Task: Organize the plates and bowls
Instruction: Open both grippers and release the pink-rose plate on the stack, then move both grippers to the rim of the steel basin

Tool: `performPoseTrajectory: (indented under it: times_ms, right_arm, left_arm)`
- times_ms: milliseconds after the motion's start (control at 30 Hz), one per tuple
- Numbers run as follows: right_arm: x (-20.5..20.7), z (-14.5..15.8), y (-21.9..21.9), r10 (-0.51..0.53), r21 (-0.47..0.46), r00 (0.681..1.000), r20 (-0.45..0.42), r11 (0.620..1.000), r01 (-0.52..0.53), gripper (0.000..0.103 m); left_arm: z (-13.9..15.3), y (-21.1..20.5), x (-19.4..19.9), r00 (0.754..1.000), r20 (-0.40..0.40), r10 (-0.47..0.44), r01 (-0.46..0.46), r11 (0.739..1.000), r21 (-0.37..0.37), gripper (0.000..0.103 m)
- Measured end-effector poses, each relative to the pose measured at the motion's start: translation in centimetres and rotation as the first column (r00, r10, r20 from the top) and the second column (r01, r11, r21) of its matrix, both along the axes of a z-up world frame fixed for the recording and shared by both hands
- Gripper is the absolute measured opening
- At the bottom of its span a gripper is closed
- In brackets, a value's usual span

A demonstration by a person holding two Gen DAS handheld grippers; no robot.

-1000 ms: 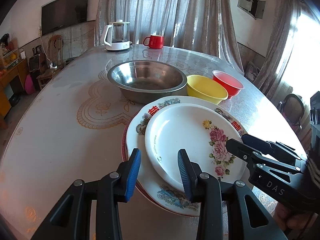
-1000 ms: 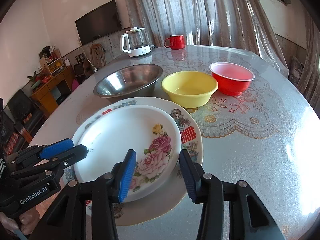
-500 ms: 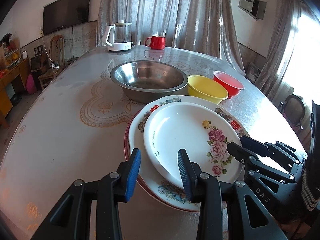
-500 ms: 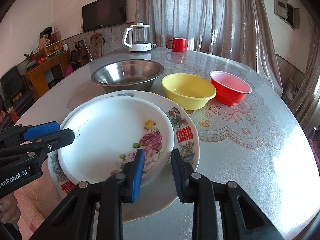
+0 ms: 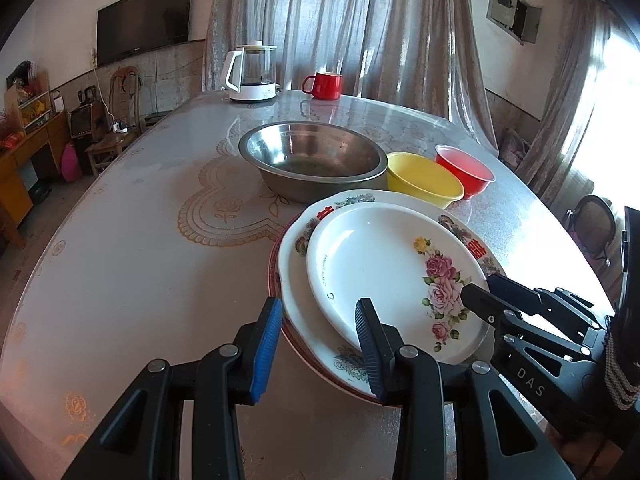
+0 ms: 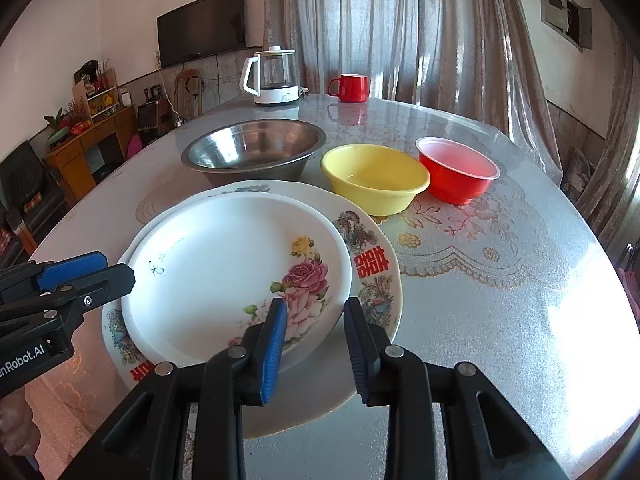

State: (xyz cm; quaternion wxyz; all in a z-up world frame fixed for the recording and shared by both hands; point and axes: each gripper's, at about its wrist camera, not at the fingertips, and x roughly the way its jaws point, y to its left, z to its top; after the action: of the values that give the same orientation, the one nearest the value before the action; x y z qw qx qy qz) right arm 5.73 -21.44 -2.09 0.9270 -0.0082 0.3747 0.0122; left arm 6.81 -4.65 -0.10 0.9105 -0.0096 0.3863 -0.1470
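A white rose-pattern plate (image 5: 384, 268) (image 6: 236, 272) lies on top of a larger patterned plate (image 5: 304, 320) (image 6: 368, 272), with a red-rimmed plate's edge (image 5: 274, 276) showing under both. My left gripper (image 5: 316, 332) is open, its fingers either side of the stack's near-left rim. My right gripper (image 6: 314, 332) is open, its fingers astride the rose plate's near-right rim. Behind stand a steel bowl (image 5: 312, 160) (image 6: 256, 152), a yellow bowl (image 5: 424, 184) (image 6: 374, 178) and a red bowl (image 5: 466, 170) (image 6: 458, 170).
A glass kettle (image 5: 250, 74) (image 6: 274, 78) and a red mug (image 5: 324, 86) (image 6: 352, 88) stand at the table's far end. The round table (image 5: 120, 260) (image 6: 500, 300) has a lace-pattern cover. Chairs and cabinets stand beyond its edges.
My right gripper moved left onto the rose plate's rim, narrowed half a second ago, and has opened wider again. The left gripper has barely moved.
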Motion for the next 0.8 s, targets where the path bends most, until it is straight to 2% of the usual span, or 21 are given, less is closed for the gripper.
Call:
performPoseTrajectory:
  times_ms: [267,367,800]
  right_arm:
    - [-0.2,0.2,-0.6,-0.008,0.070,1.000,-0.007,0.998,0.009,0.030]
    - [-0.3,0.3,-0.9,-0.014,0.098,1.000,-0.003,0.995,0.014,0.034]
    - [0.6,0.8,-2.7,-0.015,0.235,1.000,0.003,0.972,0.014,0.038]
  left_arm:
    - [-0.2,0.6,0.0,1.000,-0.016,0.015,-0.015,1.000,-0.005,0.038]
    - [-0.2,1.1,0.2,0.999,-0.024,0.026,-0.027,1.000,-0.013,0.040]
    - [-0.7,3.8,3.2,0.988,-0.092,0.121,-0.125,0.991,-0.039,0.043]
